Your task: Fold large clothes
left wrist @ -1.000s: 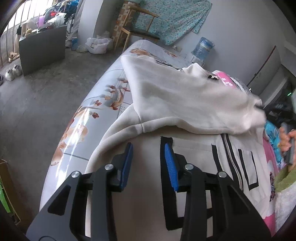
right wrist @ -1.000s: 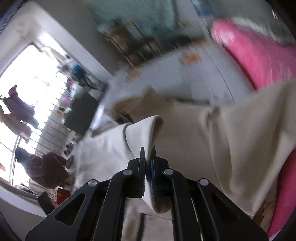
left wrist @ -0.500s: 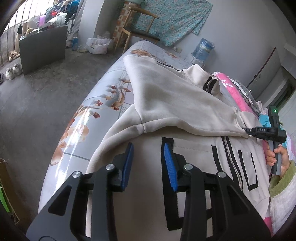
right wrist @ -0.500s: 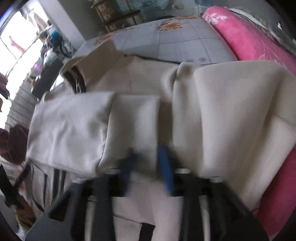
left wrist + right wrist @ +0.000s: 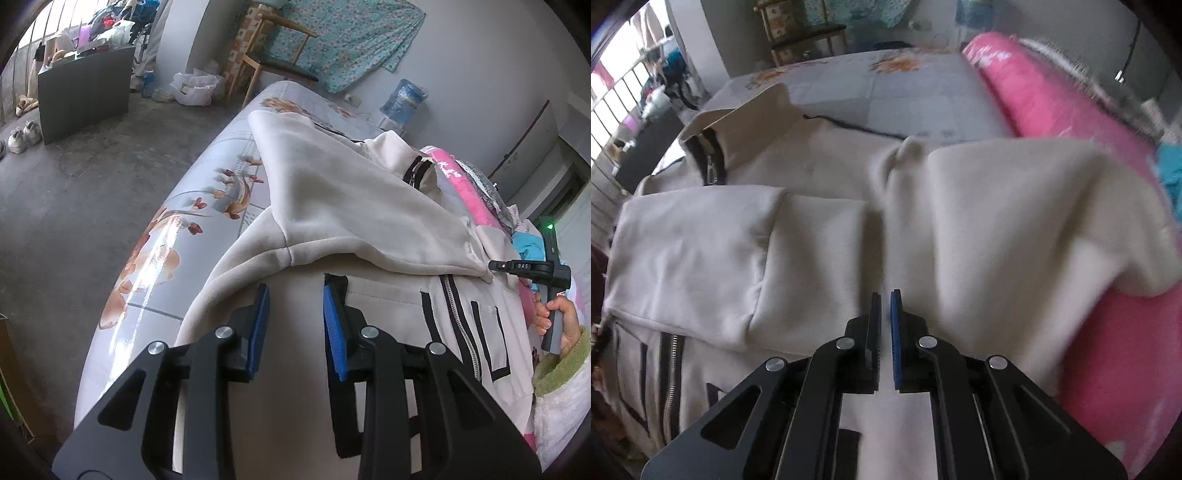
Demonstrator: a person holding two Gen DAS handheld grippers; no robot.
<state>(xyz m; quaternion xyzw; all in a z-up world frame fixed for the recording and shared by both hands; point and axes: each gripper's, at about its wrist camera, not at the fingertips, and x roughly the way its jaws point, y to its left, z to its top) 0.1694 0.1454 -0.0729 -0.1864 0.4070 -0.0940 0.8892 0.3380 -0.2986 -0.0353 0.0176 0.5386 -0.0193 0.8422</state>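
Observation:
A large cream zip-up jacket [image 5: 347, 206] with black trim lies spread on the bed [image 5: 218, 173]. One sleeve [image 5: 369, 221] is folded across its chest. My left gripper [image 5: 295, 306] is open and empty, hovering over the jacket's lower part. My right gripper shows in the left wrist view [image 5: 493, 266] at the sleeve cuff on the jacket's right side. In the right wrist view the right gripper [image 5: 884, 317] is nearly closed with a thin gap, empty, just above the folded sleeve [image 5: 746, 258]. The collar and zipper [image 5: 713, 155] lie at the far left.
A pink blanket [image 5: 1052, 99] lies along the bed's far side, with blue cloth [image 5: 532, 247] beside it. Bare floor [image 5: 74, 206] lies left of the bed, with a dark cabinet [image 5: 85, 88], a wooden chair [image 5: 277, 66] and a water bottle [image 5: 402, 99] beyond.
My right gripper carried the sleeve across the jacket, let it go and drew back a little with the jaws closing. The sleeve now lies flat. My left gripper stayed still.

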